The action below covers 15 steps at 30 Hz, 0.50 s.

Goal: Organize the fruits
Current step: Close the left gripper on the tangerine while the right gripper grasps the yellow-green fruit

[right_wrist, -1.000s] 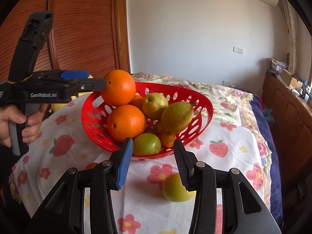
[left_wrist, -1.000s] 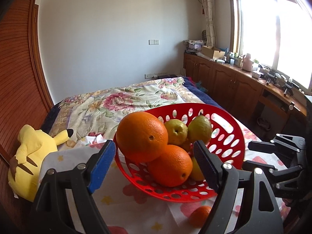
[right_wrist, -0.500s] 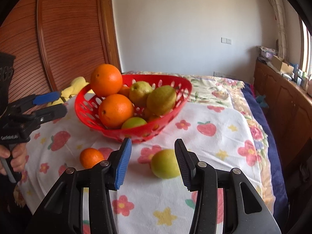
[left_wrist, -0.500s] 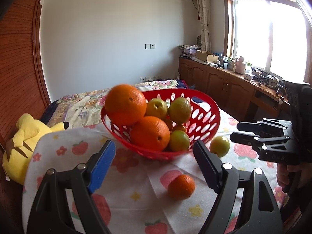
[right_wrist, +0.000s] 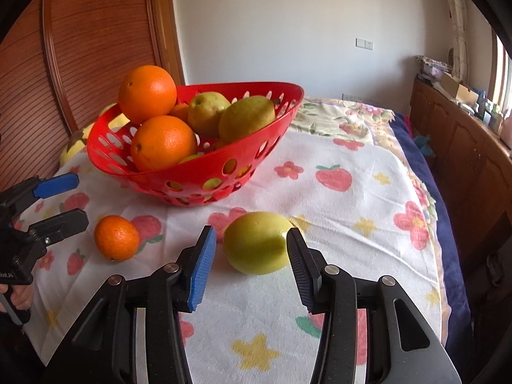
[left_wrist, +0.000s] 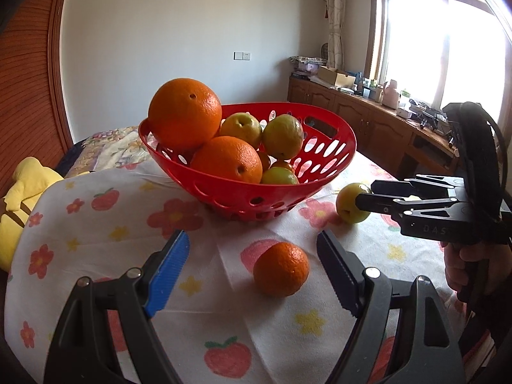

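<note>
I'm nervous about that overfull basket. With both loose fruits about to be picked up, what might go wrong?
The large orange perches at the rim of the red basket; adding fruit or bumping the basket may knock it off. The green fruit sits between the open pads of the right hand-held gripper; an off-centre squeeze might roll it across the cloth. The small orange in front of the left hand-held gripper looks equally free to roll.

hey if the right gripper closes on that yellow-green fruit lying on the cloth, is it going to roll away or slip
The yellow-green fruit is rounded and lies loose on the soft cloth, so a one-sided nudge would probably roll it. Its skin shows a glossy highlight, so it may be somewhat slippery. The right gripper is open with a ribbed pad on each side, which should limit slipping.
</note>
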### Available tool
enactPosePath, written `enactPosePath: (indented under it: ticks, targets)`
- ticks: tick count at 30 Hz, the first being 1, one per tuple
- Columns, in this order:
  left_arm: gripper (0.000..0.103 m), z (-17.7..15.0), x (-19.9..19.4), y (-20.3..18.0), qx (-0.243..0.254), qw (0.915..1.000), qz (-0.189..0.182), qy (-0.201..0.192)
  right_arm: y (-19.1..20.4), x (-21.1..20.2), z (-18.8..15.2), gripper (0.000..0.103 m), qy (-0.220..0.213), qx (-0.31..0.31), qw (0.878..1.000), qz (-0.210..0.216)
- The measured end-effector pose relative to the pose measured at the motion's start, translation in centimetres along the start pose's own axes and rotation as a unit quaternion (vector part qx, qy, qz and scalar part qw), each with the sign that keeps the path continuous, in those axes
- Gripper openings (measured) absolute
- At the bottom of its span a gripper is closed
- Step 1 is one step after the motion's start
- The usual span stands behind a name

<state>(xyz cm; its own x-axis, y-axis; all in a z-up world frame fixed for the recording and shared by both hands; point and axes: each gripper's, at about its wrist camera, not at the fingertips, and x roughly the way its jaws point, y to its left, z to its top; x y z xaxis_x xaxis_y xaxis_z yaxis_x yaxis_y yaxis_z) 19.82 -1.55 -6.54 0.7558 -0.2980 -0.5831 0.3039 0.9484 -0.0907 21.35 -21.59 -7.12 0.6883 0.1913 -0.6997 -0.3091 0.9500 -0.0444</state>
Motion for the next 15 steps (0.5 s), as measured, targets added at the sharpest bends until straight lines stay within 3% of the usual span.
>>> enactPosePath:
  ticks: [7,15]
  targets:
    - [0.082,-0.5,0.5,-0.1,0.004,0.9999,0.000,0.012,-0.2,1.2,0.4,0.059,0.010,0.005,1.000,-0.017]
    - [0.082,-0.7,0.5,-0.4,0.015,0.9998,0.006,0.013,-0.5,2.3,0.4,0.062,0.026,0.005,0.999,-0.041]
